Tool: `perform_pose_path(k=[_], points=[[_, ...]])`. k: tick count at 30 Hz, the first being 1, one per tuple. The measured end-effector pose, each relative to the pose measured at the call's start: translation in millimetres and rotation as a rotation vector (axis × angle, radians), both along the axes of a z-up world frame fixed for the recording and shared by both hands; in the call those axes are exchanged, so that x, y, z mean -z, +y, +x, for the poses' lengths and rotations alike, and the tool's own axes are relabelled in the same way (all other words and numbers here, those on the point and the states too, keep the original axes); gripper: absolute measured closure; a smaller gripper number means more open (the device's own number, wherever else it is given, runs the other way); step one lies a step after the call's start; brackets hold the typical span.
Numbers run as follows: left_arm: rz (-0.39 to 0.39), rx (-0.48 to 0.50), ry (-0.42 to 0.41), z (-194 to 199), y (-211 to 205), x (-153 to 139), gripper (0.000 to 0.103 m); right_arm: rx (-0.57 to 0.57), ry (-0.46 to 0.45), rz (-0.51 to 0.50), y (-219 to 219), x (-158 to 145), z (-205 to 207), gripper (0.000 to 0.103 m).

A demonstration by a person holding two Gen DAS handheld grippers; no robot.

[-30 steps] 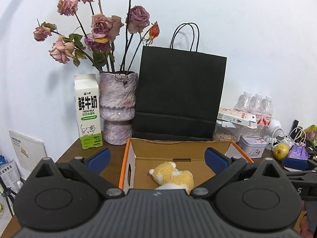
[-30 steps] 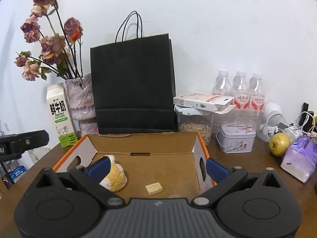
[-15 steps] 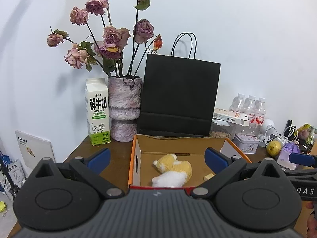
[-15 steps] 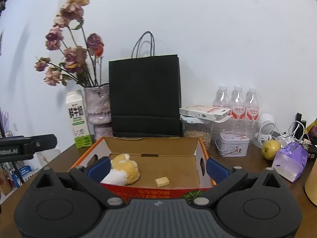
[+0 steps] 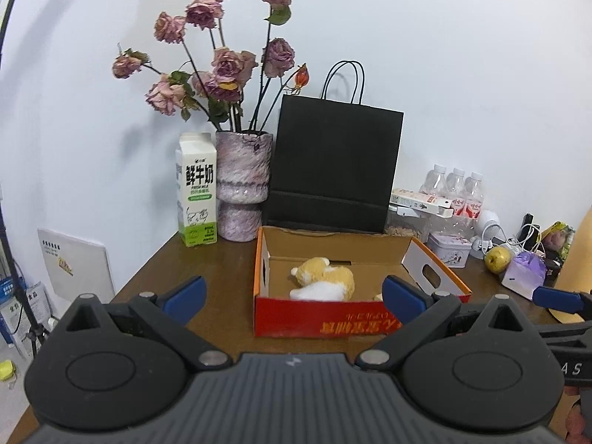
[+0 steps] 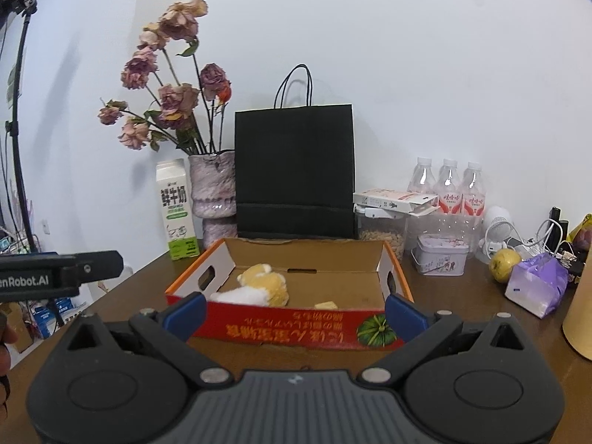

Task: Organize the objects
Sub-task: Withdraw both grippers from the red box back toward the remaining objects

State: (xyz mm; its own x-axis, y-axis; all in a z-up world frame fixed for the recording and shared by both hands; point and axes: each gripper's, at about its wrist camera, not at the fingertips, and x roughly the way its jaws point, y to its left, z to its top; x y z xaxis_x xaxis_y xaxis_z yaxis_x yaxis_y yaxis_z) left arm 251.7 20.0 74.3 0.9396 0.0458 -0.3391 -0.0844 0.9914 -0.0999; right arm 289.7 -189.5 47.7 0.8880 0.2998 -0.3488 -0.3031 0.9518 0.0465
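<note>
Left gripper (image 5: 294, 292): blue-tipped fingers spread wide apart, nothing between them, held above the near edge of the brown wooden table (image 5: 222, 270). Right gripper (image 6: 294, 307): fingers likewise wide apart and empty, hovering just in front of the box.

Shallow cardboard box with red printed front and orange rim (image 5: 355, 323) sits on the table, open top. Inside, toward its left half, lies a yellow-and-white plush toy (image 5: 322, 283) on its side. In the right wrist view the same plush toy (image 6: 259, 288) is seen, and a small pale yellow block (image 6: 325, 305) rests on the box floor to its right, apart from the toy. The box front (image 6: 288, 327) carries a green pumpkin print, upside down to the camera.

Behind the box, against the white wall: black paper bag with cord handles (image 5: 335, 164), upright. Left of it, a mottled pink-grey vase of dried roses (image 5: 242, 188), then a white-and-green milk carton (image 5: 197, 188) just beside the vase.

Right of the box: clear jar of grain with a flat carton on its lid (image 6: 381, 227), three water bottles (image 6: 449, 192), small lilac tin (image 6: 440, 259), yellow-green pear (image 6: 505, 264), purple packet (image 6: 536, 285).
</note>
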Motion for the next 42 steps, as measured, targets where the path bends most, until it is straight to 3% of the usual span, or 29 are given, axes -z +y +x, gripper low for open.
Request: perform_pose_path(k=[22,42], points=[[0.010,0.014,0.018,-88.0,3.0,23.5,0.000,0.003,0.023,-0.023,-8.4,24.5,-89.4,0.000],[0.036,-0.003,0.098,-124.1,15.5,60.7,0.000,-0.003,0.106,-0.068,-26.9,63.7,-127.6,0.000]])
